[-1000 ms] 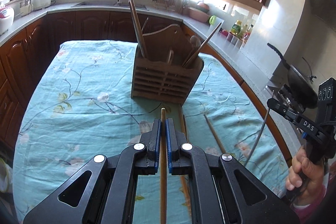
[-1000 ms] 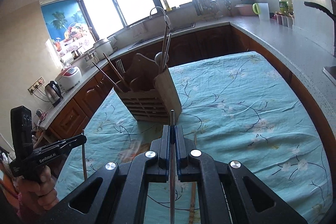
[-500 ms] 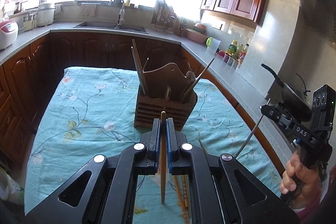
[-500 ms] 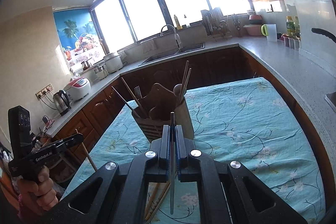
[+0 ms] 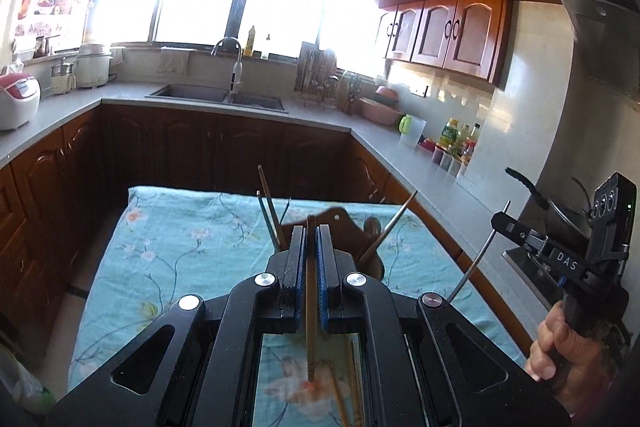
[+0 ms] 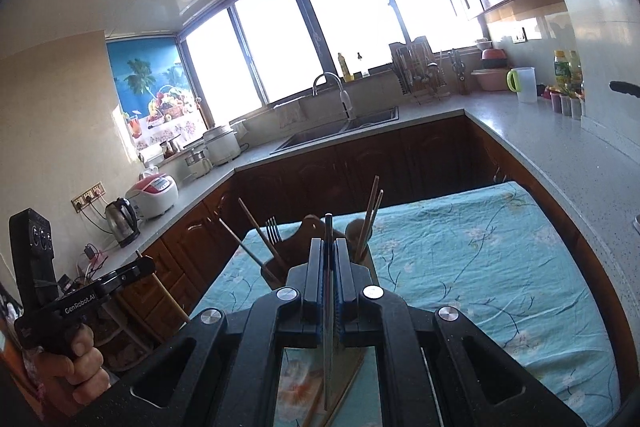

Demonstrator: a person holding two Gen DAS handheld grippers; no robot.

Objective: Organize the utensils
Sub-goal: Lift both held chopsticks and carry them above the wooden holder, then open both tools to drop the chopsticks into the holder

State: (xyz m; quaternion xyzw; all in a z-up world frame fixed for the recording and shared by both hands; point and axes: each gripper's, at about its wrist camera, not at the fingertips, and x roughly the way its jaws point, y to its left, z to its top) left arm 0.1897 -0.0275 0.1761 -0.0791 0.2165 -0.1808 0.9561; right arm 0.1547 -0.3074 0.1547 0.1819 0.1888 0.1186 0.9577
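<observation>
Left wrist view: worktop [image 5: 168, 247] under a flowered blue cloth, now farther below than a second ago. Wooden utensil holder [image 5: 340, 223] toward the far edge, half hidden behind the gripper, chopsticks and a spoon leaning out. Left gripper [image 5: 311, 239] clenched on a wooden chopstick [image 5: 310, 307], lifted clear of the cloth and hanging nearly upright. Right gripper [image 6: 329, 251] likewise clamped on a grey metal chopstick [image 6: 328, 347], raised with it. Loose chopsticks [image 5: 348, 387] left lying near the front edge. Both sticks probably ready for dropping into the holder.
</observation>
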